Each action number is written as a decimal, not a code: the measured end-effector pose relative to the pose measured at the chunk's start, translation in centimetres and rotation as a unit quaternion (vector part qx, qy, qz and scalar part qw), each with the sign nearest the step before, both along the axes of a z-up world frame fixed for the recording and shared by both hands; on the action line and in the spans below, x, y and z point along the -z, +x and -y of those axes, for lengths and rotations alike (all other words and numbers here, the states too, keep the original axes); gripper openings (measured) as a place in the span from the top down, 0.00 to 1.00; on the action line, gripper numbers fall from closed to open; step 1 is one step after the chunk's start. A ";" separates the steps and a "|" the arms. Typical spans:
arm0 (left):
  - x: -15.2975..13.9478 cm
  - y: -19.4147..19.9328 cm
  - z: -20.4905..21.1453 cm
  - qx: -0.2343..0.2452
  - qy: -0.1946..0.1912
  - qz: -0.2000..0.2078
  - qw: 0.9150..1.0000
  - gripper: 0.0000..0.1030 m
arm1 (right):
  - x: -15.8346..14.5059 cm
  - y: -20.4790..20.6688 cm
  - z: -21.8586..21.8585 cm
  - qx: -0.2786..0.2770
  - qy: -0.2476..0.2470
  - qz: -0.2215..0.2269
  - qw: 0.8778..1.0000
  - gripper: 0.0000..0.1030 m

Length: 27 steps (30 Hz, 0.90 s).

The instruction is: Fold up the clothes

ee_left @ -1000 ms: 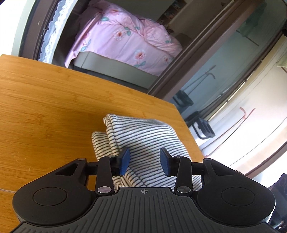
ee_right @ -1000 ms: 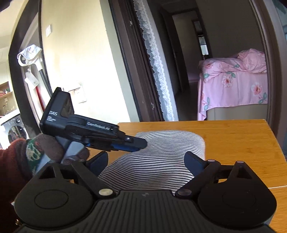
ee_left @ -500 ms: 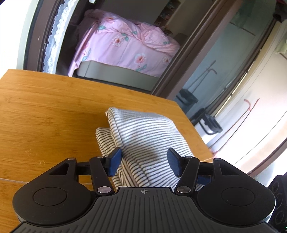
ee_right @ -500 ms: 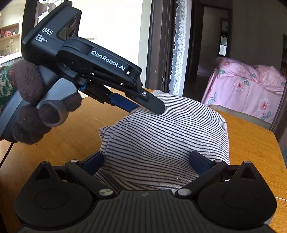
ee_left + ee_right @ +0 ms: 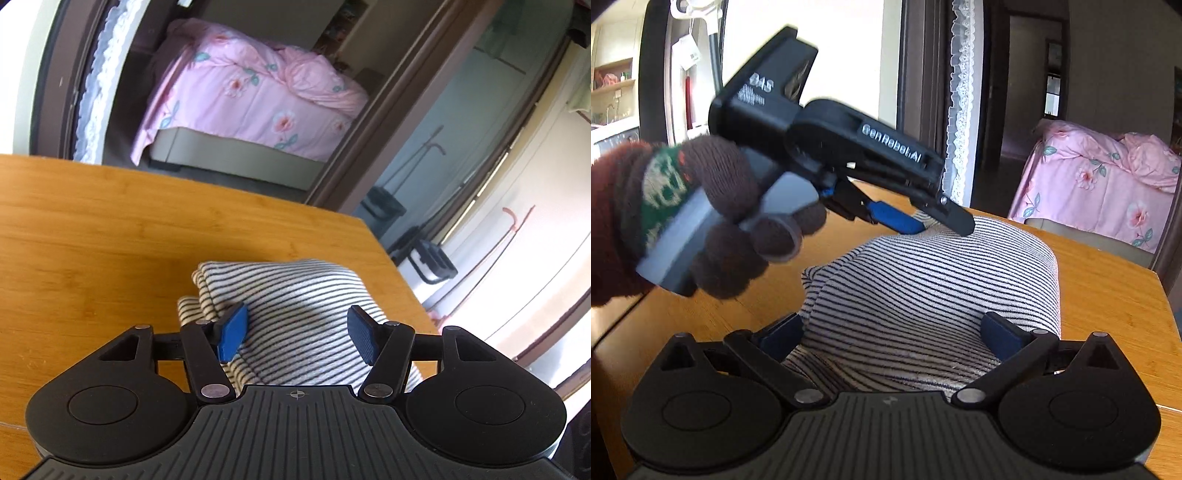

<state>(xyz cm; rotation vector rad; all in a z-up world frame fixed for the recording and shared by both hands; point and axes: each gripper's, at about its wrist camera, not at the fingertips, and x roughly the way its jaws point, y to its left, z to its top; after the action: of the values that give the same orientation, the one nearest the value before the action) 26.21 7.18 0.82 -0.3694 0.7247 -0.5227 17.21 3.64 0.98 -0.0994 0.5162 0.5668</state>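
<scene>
A folded black-and-white striped garment (image 5: pixel 295 306) (image 5: pixel 931 288) lies in a thick bundle near the corner of the wooden table (image 5: pixel 92 240) (image 5: pixel 1115 291). My left gripper (image 5: pixel 297 332) hangs open just over it, blue pads apart with cloth showing between them but not pinched. From the right wrist view the left gripper (image 5: pixel 938 225) slants down onto the far top of the bundle, held by a gloved hand (image 5: pixel 713 218). My right gripper (image 5: pixel 892 334) is open wide at the near edge, its pads on either side of the cloth.
The table's right edge (image 5: pixel 399 266) drops off close beside the garment. Beyond a doorway stands a bed with a pink floral cover (image 5: pixel 251 99) (image 5: pixel 1108 184). A lace curtain (image 5: pixel 960 92) hangs by the door frame. Bare wood stretches to the left of the bundle.
The left gripper's fingers have spread wider above the garment. The right gripper has come in lower and closer to the near edge of the bundle. The garment itself stays where it was.
</scene>
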 end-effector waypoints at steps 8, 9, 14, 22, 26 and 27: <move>0.8 0.4 -1.0 -0.006 -0.002 -0.007 1.000 0.38 | -0.6 2.8 5.3 0.101 0.068 -0.057 0.991 0.06; 0.8 0.3 -0.9 -0.006 0.002 -0.005 1.000 0.37 | 0.0 3.3 5.3 0.110 0.062 -0.078 0.989 0.15; 0.5 -0.2 -0.6 -0.007 0.019 0.002 1.000 0.36 | 2.2 3.9 5.7 0.122 0.079 -0.113 0.983 0.16; -1.1 -4.1 -0.7 -0.021 0.047 -0.002 0.999 0.13 | 2.5 3.6 5.7 0.125 0.076 -0.104 0.984 0.11; -0.1 -5.3 -0.8 0.000 0.030 -0.034 0.999 0.12 | 2.5 3.4 5.6 0.125 0.070 -0.096 0.985 0.11; 0.2 -5.5 -0.8 0.002 0.029 -0.042 0.999 0.12 | 2.5 3.3 5.7 0.125 0.071 -0.096 0.985 0.11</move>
<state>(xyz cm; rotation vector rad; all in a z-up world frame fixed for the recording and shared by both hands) 20.74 7.96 0.60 -0.3369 0.8204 -0.4919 20.54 -2.02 -1.47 0.1560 0.6626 0.3662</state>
